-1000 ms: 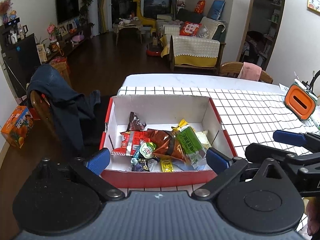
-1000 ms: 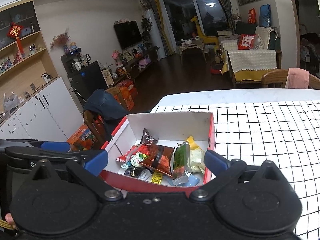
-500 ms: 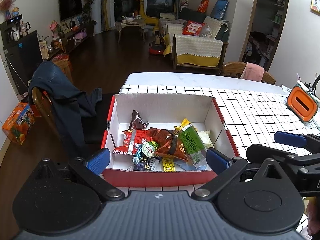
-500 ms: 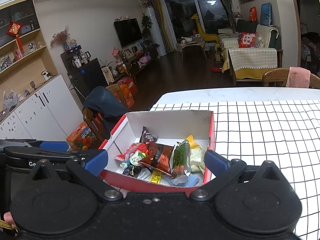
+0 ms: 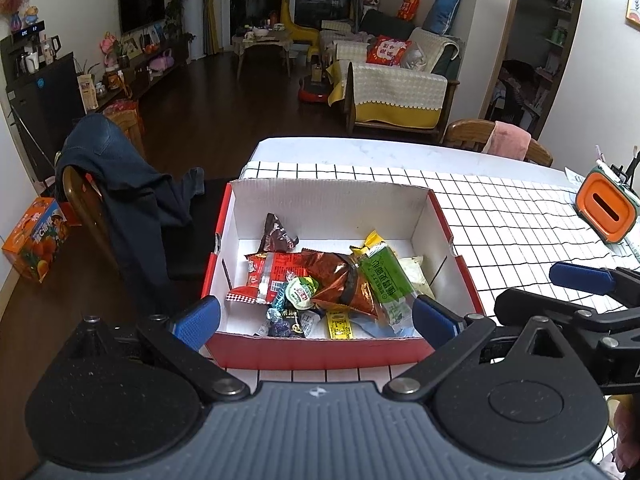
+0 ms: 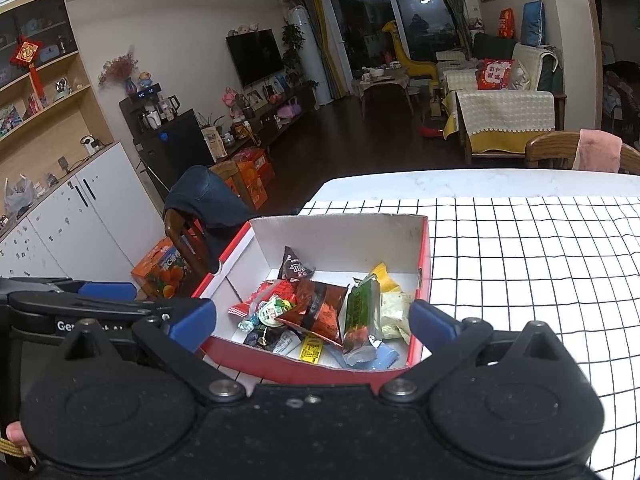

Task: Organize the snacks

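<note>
The red-sided, white-lined cardboard box (image 5: 320,354) held the heaped snack packets (image 5: 340,284), apparently already gathered. The left gripper (image 5: 316,316) and right gripper (image 6: 312,320) hung near its front wall, both spread wide and empty, probably poised to sort.

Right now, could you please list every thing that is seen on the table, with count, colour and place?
box: 1, red outside, white inside, near table edge
green packet: 1, green, right part of box
brown-red bag: 1, shiny, middle of box
dark small packet: 1, brown, back of box
yellow sachet: 1, front of box
tablecloth: 1, white with black grid
orange holder: 1, far right of table
left gripper: jaws open, before box
right gripper: jaws open, before box
</note>
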Available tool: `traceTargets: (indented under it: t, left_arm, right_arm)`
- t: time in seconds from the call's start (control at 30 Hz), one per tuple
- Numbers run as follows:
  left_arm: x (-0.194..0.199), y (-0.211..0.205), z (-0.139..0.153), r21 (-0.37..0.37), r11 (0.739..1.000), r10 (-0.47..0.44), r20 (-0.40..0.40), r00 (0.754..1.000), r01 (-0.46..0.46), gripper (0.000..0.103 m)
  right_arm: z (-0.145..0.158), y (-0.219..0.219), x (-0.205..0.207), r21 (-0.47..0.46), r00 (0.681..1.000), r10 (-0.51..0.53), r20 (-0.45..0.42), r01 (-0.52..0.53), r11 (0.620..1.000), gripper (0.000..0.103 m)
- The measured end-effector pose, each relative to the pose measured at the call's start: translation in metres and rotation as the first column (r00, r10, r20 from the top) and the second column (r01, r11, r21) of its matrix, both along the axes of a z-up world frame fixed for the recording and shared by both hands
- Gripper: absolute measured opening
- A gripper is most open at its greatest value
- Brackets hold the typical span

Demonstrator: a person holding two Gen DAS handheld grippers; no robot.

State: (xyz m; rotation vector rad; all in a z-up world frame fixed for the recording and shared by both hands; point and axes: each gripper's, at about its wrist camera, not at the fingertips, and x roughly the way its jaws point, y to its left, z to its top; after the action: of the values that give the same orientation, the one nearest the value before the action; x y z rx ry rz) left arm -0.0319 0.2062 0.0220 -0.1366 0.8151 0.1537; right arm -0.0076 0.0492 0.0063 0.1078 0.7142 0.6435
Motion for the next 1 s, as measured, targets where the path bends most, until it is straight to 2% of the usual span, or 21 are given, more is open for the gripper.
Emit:
traceTargets:
  t: [1.0]
  left_arm:
    - [0.0024,0.0049,-0.0076,-0.018,1.0,0.002,-0.041,0.999,-0.003,0.103]
  right_arm:
    - [-0.005,0.0035,0.0019,-0.02,0.999,-0.022,-0.035,0.021,1.0,0.103]
